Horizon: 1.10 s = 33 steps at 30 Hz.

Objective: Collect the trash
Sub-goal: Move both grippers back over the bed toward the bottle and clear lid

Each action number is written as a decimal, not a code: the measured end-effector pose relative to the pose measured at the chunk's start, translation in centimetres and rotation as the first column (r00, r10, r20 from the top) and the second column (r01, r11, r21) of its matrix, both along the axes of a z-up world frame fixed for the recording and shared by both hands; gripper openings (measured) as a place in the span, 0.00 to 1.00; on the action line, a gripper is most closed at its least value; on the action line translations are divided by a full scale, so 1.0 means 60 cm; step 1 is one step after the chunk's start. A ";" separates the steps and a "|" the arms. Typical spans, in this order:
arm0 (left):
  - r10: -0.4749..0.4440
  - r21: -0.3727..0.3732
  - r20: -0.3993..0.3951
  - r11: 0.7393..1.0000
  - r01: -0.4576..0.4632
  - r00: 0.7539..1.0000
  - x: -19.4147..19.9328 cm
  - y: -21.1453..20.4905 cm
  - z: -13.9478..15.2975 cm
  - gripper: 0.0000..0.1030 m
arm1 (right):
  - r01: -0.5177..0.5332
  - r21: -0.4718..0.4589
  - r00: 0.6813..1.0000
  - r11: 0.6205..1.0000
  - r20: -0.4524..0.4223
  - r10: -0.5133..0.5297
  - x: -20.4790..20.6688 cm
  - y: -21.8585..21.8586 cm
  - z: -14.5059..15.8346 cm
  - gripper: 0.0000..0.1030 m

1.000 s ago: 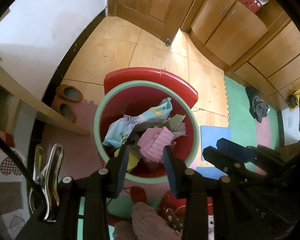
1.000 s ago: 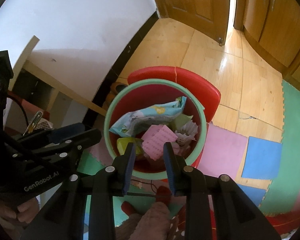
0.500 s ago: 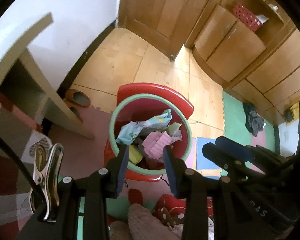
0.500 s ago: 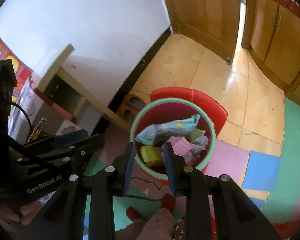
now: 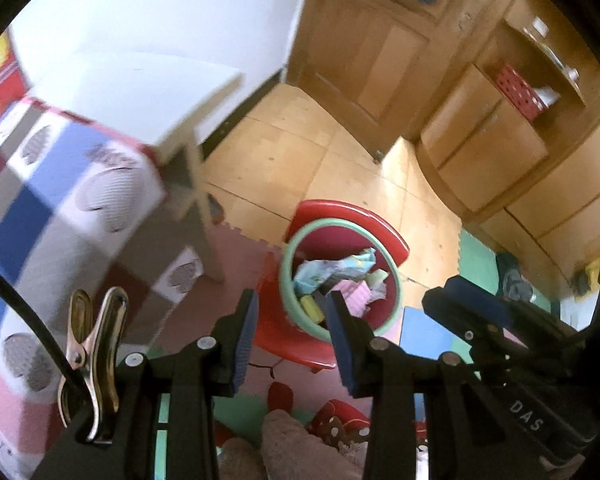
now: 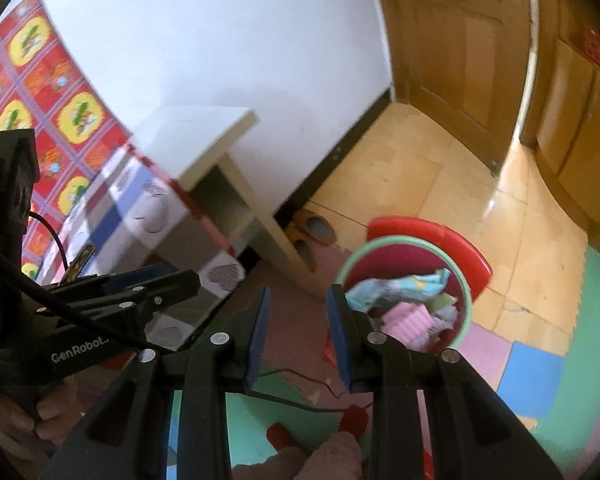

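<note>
Bin (image 5: 300, 316): red, mint-green rim. Inside it: pale blue printed wrapper (image 5: 332, 266), pink ribbed paper (image 5: 354, 298), yellow scrap (image 5: 312, 308). Floor mats (image 6: 532, 376): pink, blue, green squares. Cloth (image 5: 60, 184): blue, grey, maroon and white checks with grey hearts. Poster (image 6: 40, 92): red-orange tiles, yellow circles. Gripper pads (image 6: 260, 336): blue.
</note>
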State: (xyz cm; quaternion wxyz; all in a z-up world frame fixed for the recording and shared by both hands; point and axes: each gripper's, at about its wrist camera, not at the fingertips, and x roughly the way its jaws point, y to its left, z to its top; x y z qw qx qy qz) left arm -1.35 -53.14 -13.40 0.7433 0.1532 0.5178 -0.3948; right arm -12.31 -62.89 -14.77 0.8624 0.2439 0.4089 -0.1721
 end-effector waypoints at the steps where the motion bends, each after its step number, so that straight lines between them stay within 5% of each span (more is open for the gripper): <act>1: 0.021 -0.008 0.001 1.000 -0.021 1.000 0.009 0.017 0.011 0.36 | -0.010 -0.004 1.000 1.000 0.006 0.010 0.006 0.008 0.006 0.29; 11: 0.181 -0.032 0.035 0.983 -0.180 0.983 0.069 0.160 0.074 0.36 | -0.143 -0.033 0.988 0.989 0.045 0.145 0.074 0.117 0.065 0.29; 19: 0.350 -0.039 0.074 0.937 -0.348 0.934 0.112 0.321 0.130 0.36 | -0.266 -0.039 0.960 0.963 0.076 0.268 0.136 0.220 0.095 0.30; 26: 0.518 -0.031 0.096 0.855 -0.518 0.850 0.133 0.491 0.153 0.36 | -0.382 -0.035 0.919 0.923 0.086 0.384 0.197 0.321 0.109 0.30; 33: 0.698 -0.028 0.089 0.715 -0.699 0.711 0.145 0.668 0.146 0.36 | -0.497 -0.037 0.863 0.867 0.088 0.498 0.259 0.420 0.109 0.30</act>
